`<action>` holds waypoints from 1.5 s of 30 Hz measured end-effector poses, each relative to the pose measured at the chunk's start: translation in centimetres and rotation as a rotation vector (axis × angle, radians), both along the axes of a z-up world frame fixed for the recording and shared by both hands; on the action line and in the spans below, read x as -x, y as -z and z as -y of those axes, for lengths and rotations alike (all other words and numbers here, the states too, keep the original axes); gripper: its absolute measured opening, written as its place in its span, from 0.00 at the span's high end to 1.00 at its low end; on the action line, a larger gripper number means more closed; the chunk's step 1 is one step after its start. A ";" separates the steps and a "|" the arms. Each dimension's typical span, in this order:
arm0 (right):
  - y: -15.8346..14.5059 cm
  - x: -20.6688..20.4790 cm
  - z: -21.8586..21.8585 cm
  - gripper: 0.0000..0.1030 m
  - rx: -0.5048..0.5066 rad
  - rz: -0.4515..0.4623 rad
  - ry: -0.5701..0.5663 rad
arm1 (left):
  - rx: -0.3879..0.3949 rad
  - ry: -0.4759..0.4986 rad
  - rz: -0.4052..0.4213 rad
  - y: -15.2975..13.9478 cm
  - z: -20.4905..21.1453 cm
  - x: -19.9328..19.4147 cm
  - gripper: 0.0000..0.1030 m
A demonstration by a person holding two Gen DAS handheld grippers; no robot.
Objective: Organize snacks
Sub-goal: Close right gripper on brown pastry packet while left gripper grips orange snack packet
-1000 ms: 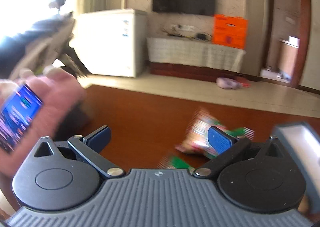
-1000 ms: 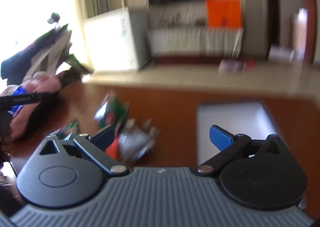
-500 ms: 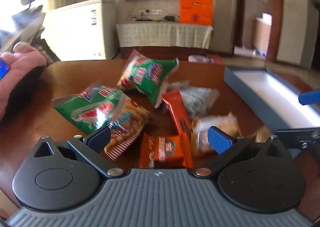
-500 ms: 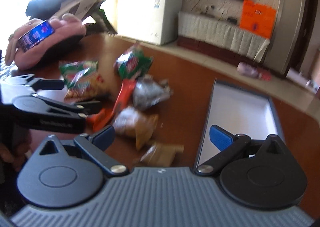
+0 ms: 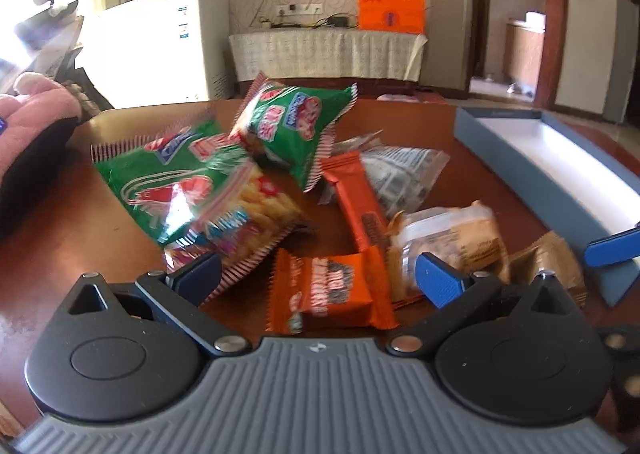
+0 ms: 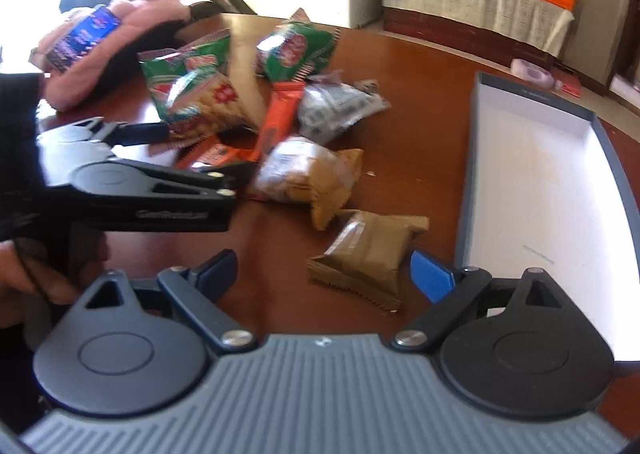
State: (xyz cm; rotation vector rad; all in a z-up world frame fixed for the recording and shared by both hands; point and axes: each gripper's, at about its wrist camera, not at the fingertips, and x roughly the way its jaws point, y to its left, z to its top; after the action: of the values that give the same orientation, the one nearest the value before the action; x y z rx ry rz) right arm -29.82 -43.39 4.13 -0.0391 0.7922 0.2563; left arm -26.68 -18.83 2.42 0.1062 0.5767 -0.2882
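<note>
- Since the earlier frames, both grippers have been brought lower and closer to the snack pile, so that the packets now lie just ahead of the fingers rather than further off on the table (image 6: 420, 66).
- The left gripper (image 5: 318, 278) is held with its fingers spread apart and nothing between them; a small orange packet (image 5: 328, 294) lies directly ahead, between the two tips, though contact cannot be told.
- The right gripper (image 6: 324, 274) is likewise spread wide and empty; a brown wrapped packet (image 6: 370, 254) lies just beyond the gap, nearer the right-hand tip.
- The step in hand is judged to be the approach to a first pick: no snack is grasped, and the blue-sided box (image 6: 468, 158) beyond the right tip shows only its bare white floor.
- For the next move, one gripper would probably have to be eased forward until a packet sits squarely between the tips, then closed gently, since the soft wrappers may crumple or slide on the polished wood.
- Shown only in the right wrist view: the left gripper from its side, reaching in from beyond the left tip towards the pile, and the whole inside of the box.
- Shown better in the left wrist view: the two green bags (image 5: 192, 182) stacked ahead of the left tip, the long orange bar (image 5: 356, 198) beyond the gap, and one blue tip of the right gripper at the far right edge.
- A pink plush (image 6: 104, 54) bearing a phone (image 6: 84, 36) lies beyond the pile on the left.
</note>
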 end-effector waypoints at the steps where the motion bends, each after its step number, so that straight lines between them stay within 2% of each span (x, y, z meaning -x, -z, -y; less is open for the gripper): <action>1: 0.0 0.0 0.2 0.08 -0.007 0.003 0.015 | -0.002 0.008 0.000 0.1 0.1 -0.2 0.00; 5: -0.1 -0.2 0.7 0.09 -0.037 0.013 0.056 | -0.003 0.015 -0.041 1.3 0.5 -1.5 0.00; 20: -0.1 -1.3 -1.6 0.12 0.084 0.001 0.070 | 0.114 -0.002 -0.125 2.1 -0.6 -3.2 0.00; 22: 0.1 -1.5 -1.6 0.16 0.082 -0.009 0.086 | 0.120 0.003 -0.125 2.1 -0.6 -3.0 0.00; 29: 0.6 -1.7 -1.6 0.23 0.095 -0.014 0.124 | 0.076 -0.017 -0.123 2.2 -1.0 -3.1 0.00; 36: 0.6 -1.8 -1.4 0.27 0.082 -0.005 0.139 | 0.054 0.016 -0.121 2.4 -1.2 -3.4 0.00; 40: 0.6 -2.1 -1.3 0.40 0.070 -0.013 0.130 | 0.021 0.045 -0.121 2.6 -0.9 -3.5 0.00; 45: 0.6 -1.8 -1.1 0.43 0.043 -0.023 0.089 | 0.010 0.096 -0.117 2.5 -0.4 -3.6 0.05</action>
State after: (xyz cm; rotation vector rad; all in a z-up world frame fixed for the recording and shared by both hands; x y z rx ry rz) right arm -28.00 -42.29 3.52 -0.0412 0.8203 0.1554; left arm -23.11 -18.41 -0.06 0.1081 0.6876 -0.3928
